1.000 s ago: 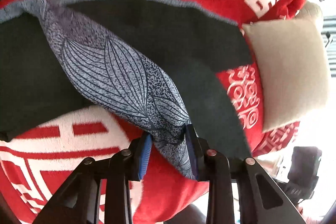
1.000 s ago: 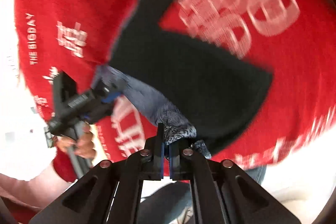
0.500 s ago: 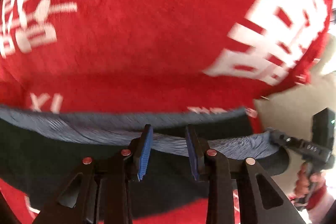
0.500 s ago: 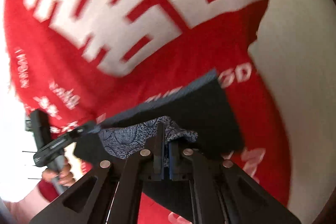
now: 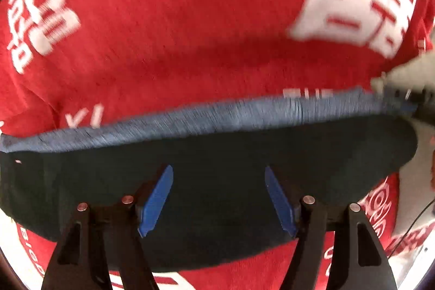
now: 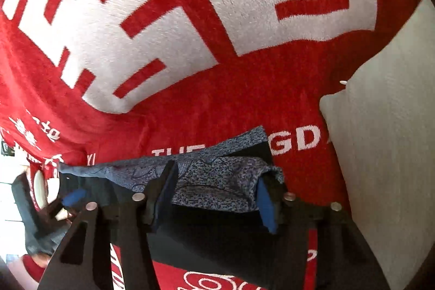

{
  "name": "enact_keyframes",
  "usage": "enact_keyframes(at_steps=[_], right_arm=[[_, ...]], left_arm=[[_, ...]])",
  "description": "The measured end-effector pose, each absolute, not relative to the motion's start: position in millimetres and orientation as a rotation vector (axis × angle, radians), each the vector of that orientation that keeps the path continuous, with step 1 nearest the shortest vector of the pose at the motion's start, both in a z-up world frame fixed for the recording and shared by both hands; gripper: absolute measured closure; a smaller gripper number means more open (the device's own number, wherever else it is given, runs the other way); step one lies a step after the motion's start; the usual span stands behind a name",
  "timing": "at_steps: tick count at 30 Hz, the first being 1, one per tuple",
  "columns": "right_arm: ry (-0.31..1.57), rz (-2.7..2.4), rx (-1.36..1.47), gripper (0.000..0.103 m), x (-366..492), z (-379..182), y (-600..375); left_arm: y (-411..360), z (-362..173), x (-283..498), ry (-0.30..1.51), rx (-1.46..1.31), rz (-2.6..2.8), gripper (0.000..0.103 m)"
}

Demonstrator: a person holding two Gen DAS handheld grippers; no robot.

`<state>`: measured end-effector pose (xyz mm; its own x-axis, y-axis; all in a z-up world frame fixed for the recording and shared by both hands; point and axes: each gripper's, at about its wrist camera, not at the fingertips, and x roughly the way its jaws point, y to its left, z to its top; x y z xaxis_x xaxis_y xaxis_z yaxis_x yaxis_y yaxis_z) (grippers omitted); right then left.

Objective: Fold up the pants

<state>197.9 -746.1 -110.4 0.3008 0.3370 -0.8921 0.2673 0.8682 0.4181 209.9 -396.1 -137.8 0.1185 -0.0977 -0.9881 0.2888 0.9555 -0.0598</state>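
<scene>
Under both opening tools, pants lie flat, w/ no grip.

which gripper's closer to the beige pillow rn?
Right. The right gripper, jaws opening around the pants, sits just beside the pillow. The left gripper is farther along the waistband.

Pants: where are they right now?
The dark pants lie flat on the red blanket, blue-grey waistband on the far edge; in the right wrist view, a white pillow lies just right of them.
</scene>
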Motion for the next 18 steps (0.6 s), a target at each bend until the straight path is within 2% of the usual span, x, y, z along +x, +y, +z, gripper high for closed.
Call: enact_keyframes(at_steps=[2,3,6,7,8,12,13,15,16,17,18], right_arm=[[1.285,0.099,0.624,0.021,200.3,-113.9,-746.5],[1.291,0.146,0.681,0.019,203.6,-116.7,-748.6],[1.361,0.168,0.759,0.019,219.7,-123.8,-761.1],[1.371,0.084,0.732,0.019,221.8,-118.1,-772.2],[1.357,0.035,0.723,0.019,220.6,-110.9,-779.7],[1.25,0.002,0.664,0.019,205.8,-68.4,-791.2],[1.263,0.003,0.614,0.021,201.6,-64.5,-784.7],[1.312,0.018,0.529,0.05,196.2,-72.7,-766.5],[1.342,0.03,0.498,0.07,195.7,-80.1,-758.3],[1.389,0.037,0.457,0.077,196.9,-94.7,-743.9],[1.424,0.042,0.417,0.079,195.7,-109.1,-732.5]], left_arm=[[-402.0,-150.3,204.7,1.441,0.191,-0.284,0.032],[-404.2,-156.4,203.6,1.445,0.197,-0.282,0.032],[-404.8,-175.5,207.3,1.452,0.196,-0.25,0.032],[-404.0,-178.8,209.0,1.448,0.19,-0.241,0.029],[-403.5,-180.9,210.8,1.44,0.187,-0.231,0.026],[-405.2,-177.0,216.2,1.435,0.174,-0.208,0.026],[-406.7,-172.6,216.7,1.425,0.165,-0.212,0.026],[-411.2,-166.8,217.7,1.401,0.168,-0.219,0.026],[-414.0,-167.2,218.7,1.396,0.175,-0.22,0.026],[-418.0,-170.8,220.6,1.397,0.187,-0.217,0.026],[-419.9,-174.4,222.4,1.402,0.196,-0.211,0.026]])
